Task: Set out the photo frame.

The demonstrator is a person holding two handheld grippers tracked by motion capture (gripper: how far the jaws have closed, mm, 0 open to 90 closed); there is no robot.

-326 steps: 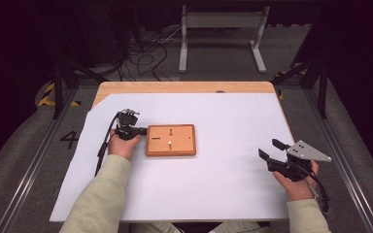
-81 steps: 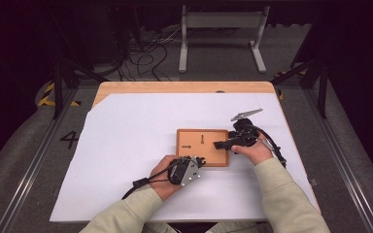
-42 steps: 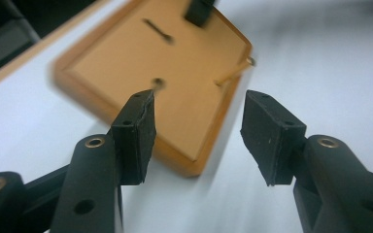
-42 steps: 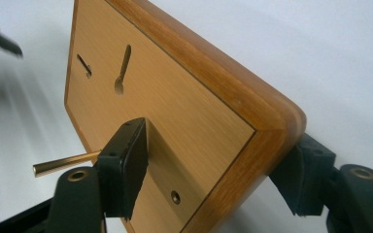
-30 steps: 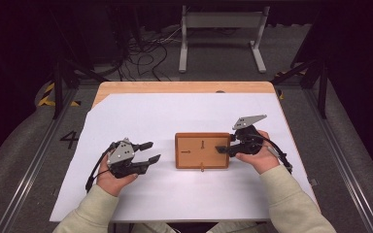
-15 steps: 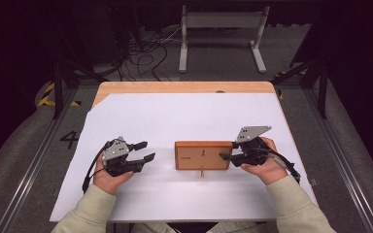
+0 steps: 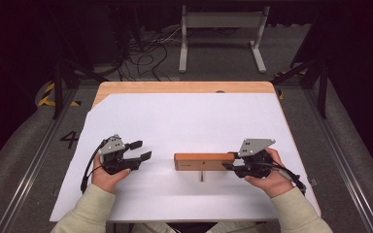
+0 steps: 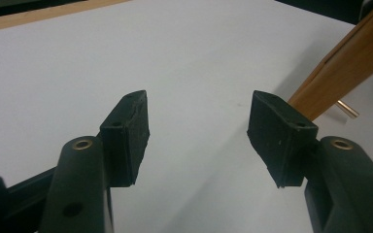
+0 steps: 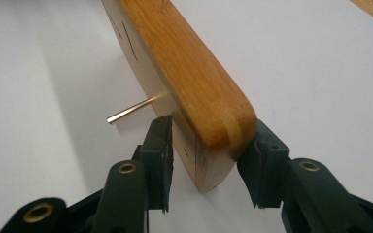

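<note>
A wooden board (image 7: 201, 161) stands on its long edge on the white sheet (image 7: 184, 121), with a thin brass peg (image 7: 201, 174) sticking out of its near face. My right gripper (image 7: 229, 161) grips the board's right end. In the right gripper view its pads sit on both faces of the board (image 9: 189, 73), beside the peg (image 9: 131, 110), and its jaws have just been closing. My left gripper (image 7: 143, 150) rests on the sheet well left of the board. Its jaws have just been opening, with nothing between them (image 8: 199, 131). The board (image 8: 349, 63) shows beyond it.
The white sheet covers a wooden tabletop (image 7: 184, 87) whose bare strip runs along the far side. Beyond the table stand a metal frame (image 7: 221, 29) and loose cables (image 7: 145, 53) on the dark floor. Rails run along both sides of the table.
The board has tipped from lying flat to standing on its edge and shifted right with the right hand. The left gripper stayed in place and its jaws spread a little wider.
</note>
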